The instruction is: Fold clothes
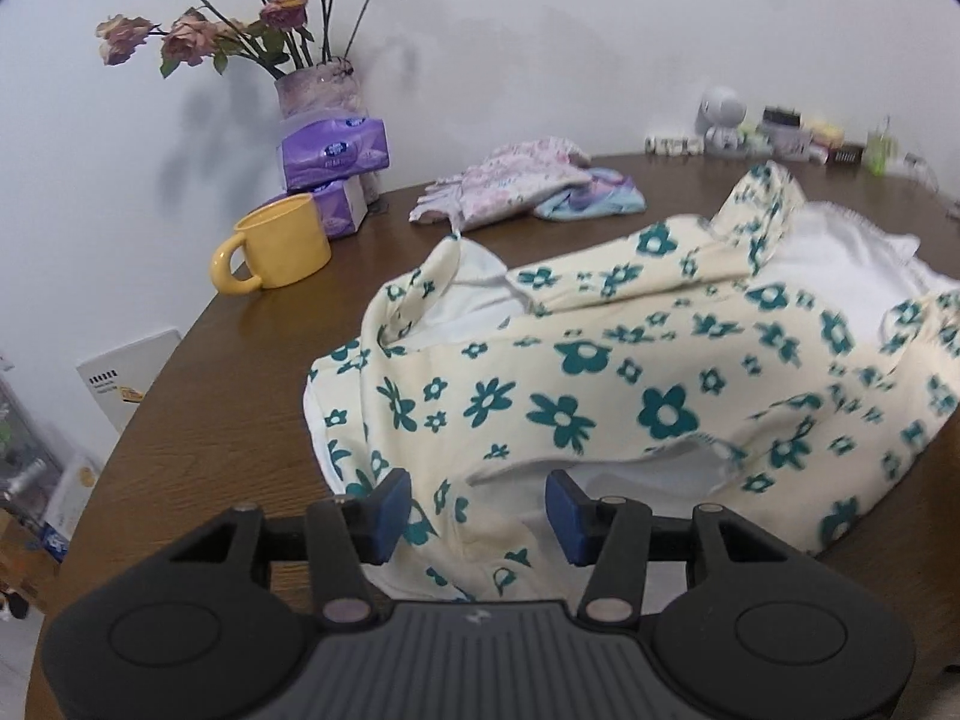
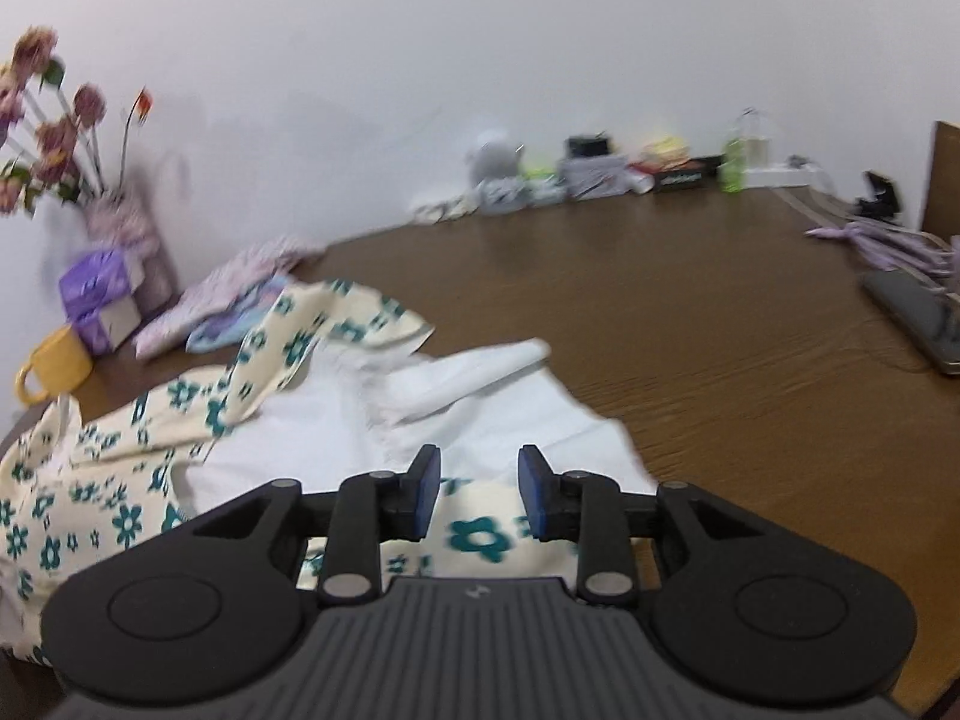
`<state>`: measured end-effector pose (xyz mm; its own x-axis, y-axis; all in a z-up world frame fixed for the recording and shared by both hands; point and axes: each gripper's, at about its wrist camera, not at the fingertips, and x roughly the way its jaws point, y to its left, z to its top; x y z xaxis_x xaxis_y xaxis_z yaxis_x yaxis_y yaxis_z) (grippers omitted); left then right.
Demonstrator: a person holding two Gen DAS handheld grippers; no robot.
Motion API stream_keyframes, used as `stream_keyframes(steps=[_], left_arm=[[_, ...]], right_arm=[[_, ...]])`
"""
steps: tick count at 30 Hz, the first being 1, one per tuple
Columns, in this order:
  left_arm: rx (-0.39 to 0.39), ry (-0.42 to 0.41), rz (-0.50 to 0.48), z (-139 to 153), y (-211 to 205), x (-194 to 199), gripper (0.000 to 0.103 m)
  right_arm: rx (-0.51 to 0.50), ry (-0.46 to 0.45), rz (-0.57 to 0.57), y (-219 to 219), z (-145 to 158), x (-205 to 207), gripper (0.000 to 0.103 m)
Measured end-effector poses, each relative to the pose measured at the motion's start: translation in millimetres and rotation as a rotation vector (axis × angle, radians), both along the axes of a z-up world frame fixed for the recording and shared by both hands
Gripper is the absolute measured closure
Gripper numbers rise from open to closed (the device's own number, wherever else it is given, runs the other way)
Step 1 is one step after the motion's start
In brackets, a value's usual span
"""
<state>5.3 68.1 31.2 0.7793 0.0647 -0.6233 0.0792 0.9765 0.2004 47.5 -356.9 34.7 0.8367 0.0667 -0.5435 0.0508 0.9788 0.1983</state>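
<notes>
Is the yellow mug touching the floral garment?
Apart. The left wrist view shows bare brown table between the yellow mug and the floral garment.

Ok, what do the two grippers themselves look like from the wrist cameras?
Both look alike. The left gripper and right gripper each have a matte black body with a ribbed grey centre plate bearing a small pale logo, round black housings at both sides, black linkage arms with silver pivot pins, and two fingers tipped with blue pads. No cables or sleeves show.
</notes>
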Motion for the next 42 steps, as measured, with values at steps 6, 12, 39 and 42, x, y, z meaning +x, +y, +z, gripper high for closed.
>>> stream_keyframes(steps=[6,12,39,42], left_arm=[[0.013,0.016,0.004,-6.7,5.3,4.1,0.100],[0.048,0.041,-0.017,-7.5,5.3,-8.1,0.101],[-0.283,0.085,-0.142,40.6,13.1,142.7,0.052],[-0.335,0.130,-0.133,30.4,12.9,164.8,0.053]], right_arm=[[0.011,0.057,0.016,2.1,-15.8,20.3,0.075],[0.024,0.105,-0.007,-6.1,-27.7,25.0,0.076],[-0.231,0.091,0.398,101.5,41.7,158.0,0.067],[-0.154,0.136,0.421,109.3,34.9,175.5,0.067]])
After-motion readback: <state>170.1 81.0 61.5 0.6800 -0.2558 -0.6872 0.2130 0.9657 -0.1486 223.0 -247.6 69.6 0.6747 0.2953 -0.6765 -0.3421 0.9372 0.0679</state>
